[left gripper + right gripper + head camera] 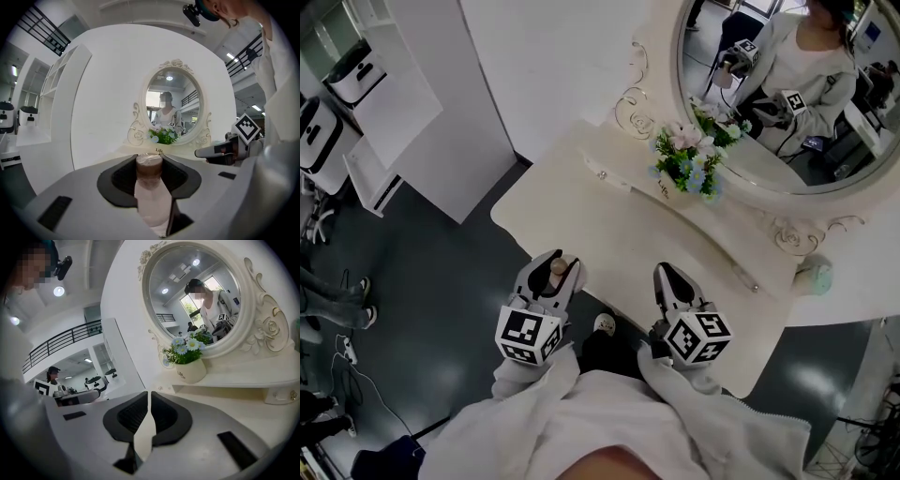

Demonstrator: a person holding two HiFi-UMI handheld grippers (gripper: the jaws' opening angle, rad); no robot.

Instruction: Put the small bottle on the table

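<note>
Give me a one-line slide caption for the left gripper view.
Left gripper holding a small pink bottle with a brown cap, facing the white dressing table, oval mirror and potted flowers.

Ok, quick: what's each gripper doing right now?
Left gripper: closed on the small bottle.
Right gripper: closed, nothing between its jaws.

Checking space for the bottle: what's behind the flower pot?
An oval mirror stands right behind the flower pot; the flowers cover part of its lower frame, so that stretch is hidden.
</note>
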